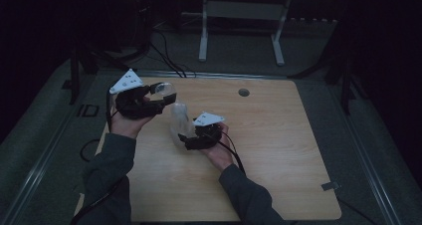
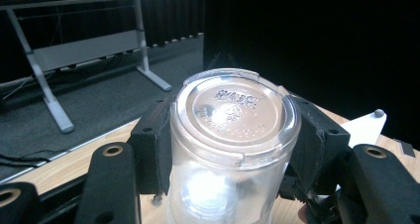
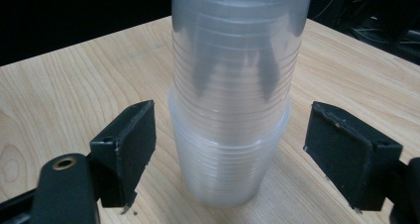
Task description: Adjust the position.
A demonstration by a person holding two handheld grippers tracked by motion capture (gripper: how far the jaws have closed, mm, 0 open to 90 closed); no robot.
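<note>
While my left hand-held gripper (image 2: 233,154) clamps one clear plastic cup (image 2: 233,135) aloft, my right hand-held gripper (image 3: 230,149) stands apart around the nested cup stack (image 3: 233,110) on the counter (image 3: 74,85). Featherlight, slippery, crushable; I'd grip mid-wall, gently.

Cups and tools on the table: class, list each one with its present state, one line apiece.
Single clear cup: held off the table, base toward the camera.
Stack of clear cups: standing on the table, ungripped.
Left tool: shut on the single clear cup.
Right tool: open, pads apart from the stack.
</note>
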